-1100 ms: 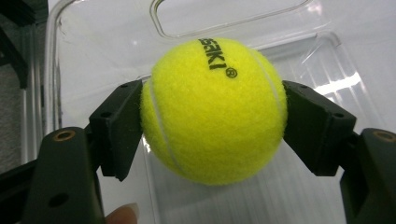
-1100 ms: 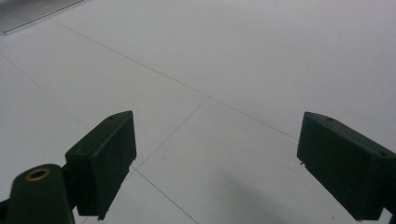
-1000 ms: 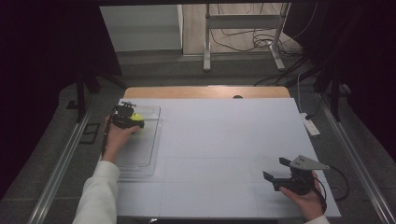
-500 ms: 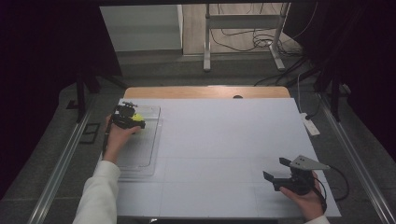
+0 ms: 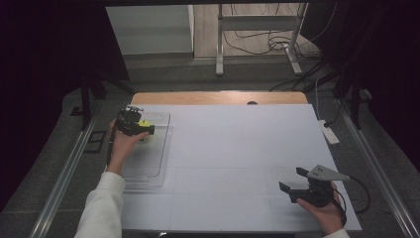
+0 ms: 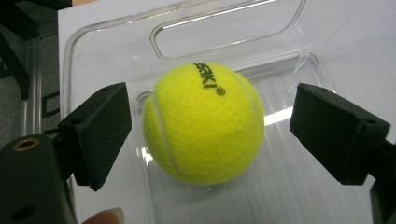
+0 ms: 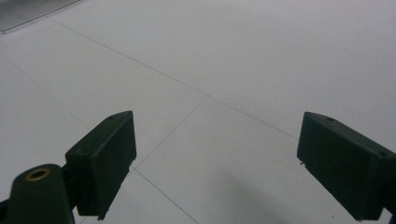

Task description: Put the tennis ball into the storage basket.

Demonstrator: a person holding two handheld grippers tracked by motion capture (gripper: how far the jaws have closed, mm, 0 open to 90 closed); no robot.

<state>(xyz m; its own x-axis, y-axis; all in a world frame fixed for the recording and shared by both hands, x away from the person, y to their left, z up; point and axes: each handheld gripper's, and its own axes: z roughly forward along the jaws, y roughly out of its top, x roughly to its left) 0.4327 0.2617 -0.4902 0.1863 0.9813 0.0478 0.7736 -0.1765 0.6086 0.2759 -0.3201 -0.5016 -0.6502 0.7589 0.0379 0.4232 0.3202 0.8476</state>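
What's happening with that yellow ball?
A person holds a gripper in each hand at a white table. The left gripper has just been opening its jaws around a yellow tennis ball, which sits in a clear plastic tray; there are gaps between the pads and the ball. The right gripper is open, holding nothing, over the table's near right corner.

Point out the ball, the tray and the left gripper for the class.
ball [image 6: 203,123], left gripper view, middle of its yellow felt.
tray [image 6: 229,25], left gripper view, clear handle end.
left gripper [image 6: 208,126], left gripper view, midway between its fingertips.
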